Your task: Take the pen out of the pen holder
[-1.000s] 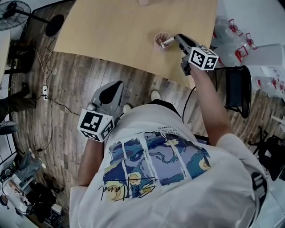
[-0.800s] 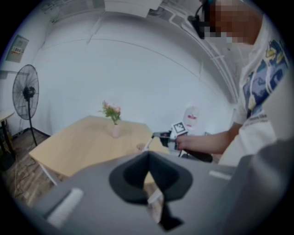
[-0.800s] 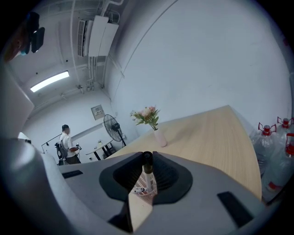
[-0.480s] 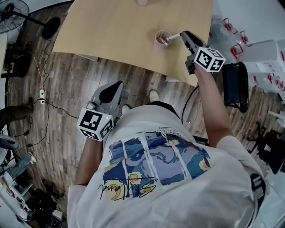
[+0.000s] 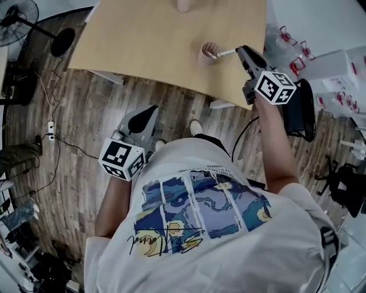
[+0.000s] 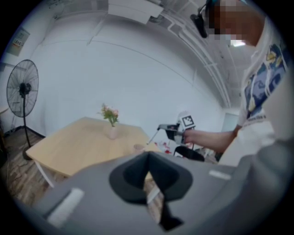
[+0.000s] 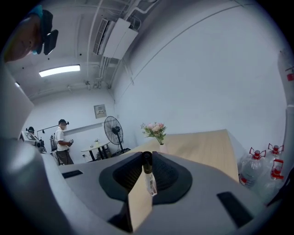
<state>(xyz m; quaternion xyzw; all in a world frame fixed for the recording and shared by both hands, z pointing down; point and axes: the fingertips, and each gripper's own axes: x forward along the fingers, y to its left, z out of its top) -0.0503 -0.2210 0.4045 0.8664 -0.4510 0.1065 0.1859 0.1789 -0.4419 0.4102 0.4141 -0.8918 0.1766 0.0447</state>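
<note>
The brown pen holder (image 5: 207,50) stands near the right edge of the wooden table (image 5: 143,34). My right gripper (image 5: 239,50) is above and to the right of it, shut on a white pen (image 5: 224,53). The pen slants down to the left, its lower tip at the holder's rim. In the right gripper view the pen (image 7: 147,170) stands pinched between the pads. From the left gripper view the pen (image 6: 153,136) hangs over the holder (image 6: 138,148). My left gripper (image 5: 150,109) is low over the floor, short of the table, shut on nothing.
A vase of pink flowers (image 6: 110,121) stands at the table's far side. Water bottles (image 5: 291,37) and a black chair (image 5: 300,109) are to the right of the table. A fan (image 5: 14,14) and cables are on the floor at the left. A person (image 7: 62,142) stands far off.
My right gripper has risen and drawn back to the right with the pen, pulling it up out of the holder. The left gripper has hardly shifted.
</note>
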